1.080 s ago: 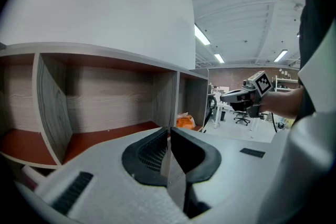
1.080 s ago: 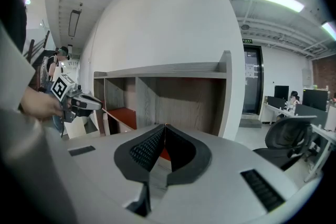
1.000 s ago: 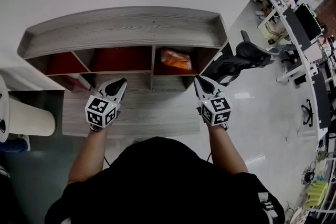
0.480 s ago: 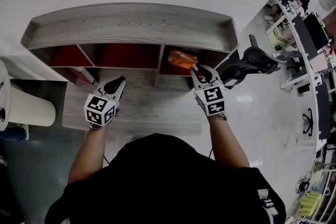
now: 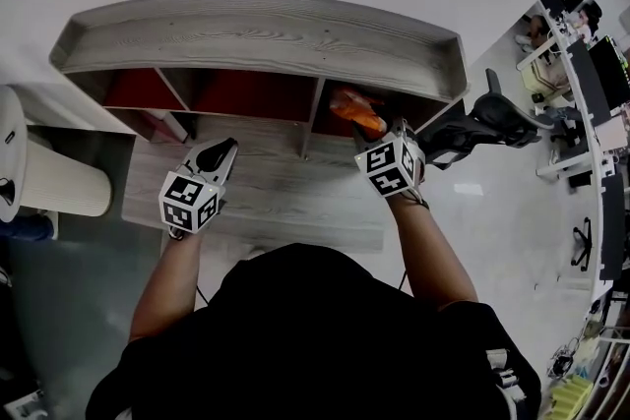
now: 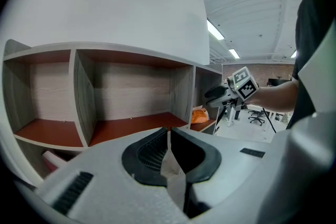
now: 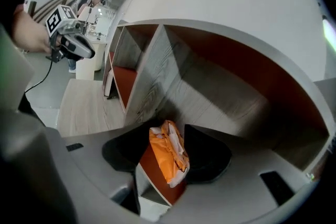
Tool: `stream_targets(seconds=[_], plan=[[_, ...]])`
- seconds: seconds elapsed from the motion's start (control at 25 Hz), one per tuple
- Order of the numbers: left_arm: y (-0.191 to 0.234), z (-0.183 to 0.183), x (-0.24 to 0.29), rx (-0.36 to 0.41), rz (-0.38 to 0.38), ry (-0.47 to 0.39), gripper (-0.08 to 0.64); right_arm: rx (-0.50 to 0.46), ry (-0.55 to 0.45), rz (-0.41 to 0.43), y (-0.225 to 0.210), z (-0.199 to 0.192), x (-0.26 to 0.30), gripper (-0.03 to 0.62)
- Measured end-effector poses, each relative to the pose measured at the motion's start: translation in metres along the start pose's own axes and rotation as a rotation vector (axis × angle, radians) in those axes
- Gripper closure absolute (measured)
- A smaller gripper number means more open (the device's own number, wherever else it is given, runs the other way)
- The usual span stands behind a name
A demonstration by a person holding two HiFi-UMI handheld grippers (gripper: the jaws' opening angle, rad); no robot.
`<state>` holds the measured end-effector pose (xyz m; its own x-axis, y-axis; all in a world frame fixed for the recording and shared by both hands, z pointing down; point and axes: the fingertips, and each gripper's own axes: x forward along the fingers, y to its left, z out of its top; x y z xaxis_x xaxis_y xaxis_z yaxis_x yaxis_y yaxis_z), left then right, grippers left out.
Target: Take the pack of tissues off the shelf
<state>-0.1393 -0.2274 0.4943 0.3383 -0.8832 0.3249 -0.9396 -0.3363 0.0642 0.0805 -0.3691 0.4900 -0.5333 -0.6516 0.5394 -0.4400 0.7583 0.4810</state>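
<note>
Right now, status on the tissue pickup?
Left hand-held gripper shut, empty, short of shelf. Right hand-held gripper jaws opening, tissue pack between them, not pinched. Pack in shelf's right compartment; nothing else seen there.

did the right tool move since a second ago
Yes. The right tool went forward toward the shelf, up to its right compartment; its jaws are opening with the tissue pack between them.

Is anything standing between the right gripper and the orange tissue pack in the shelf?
Nothing visible does. The jaws of the right gripper are opening, and the tissue pack lies between them, alone in its shelf compartment, not yet gripped.
</note>
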Motion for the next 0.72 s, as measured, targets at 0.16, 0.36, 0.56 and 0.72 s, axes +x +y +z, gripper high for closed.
stream_targets(seconds=[0.16, 0.36, 0.56, 0.72], plan=[[0.002, -0.006, -0.003, -0.009, 0.021, 0.008, 0.528, -0.074, 0.043, 0.017, 0.001, -0.004, 0.021, 0.359], [0.005, -0.015, -0.008, -0.026, 0.056, 0.02, 0.528, -0.214, 0.125, -0.009, -0.004, -0.009, 0.051, 0.328], [0.006, -0.019, -0.013, -0.063, 0.08, 0.02, 0.528, -0.255, 0.187, 0.032, -0.002, -0.018, 0.075, 0.315], [0.01, -0.024, -0.018, -0.072, 0.106, 0.03, 0.528, -0.281, 0.22, 0.071, 0.003, -0.027, 0.089, 0.291]])
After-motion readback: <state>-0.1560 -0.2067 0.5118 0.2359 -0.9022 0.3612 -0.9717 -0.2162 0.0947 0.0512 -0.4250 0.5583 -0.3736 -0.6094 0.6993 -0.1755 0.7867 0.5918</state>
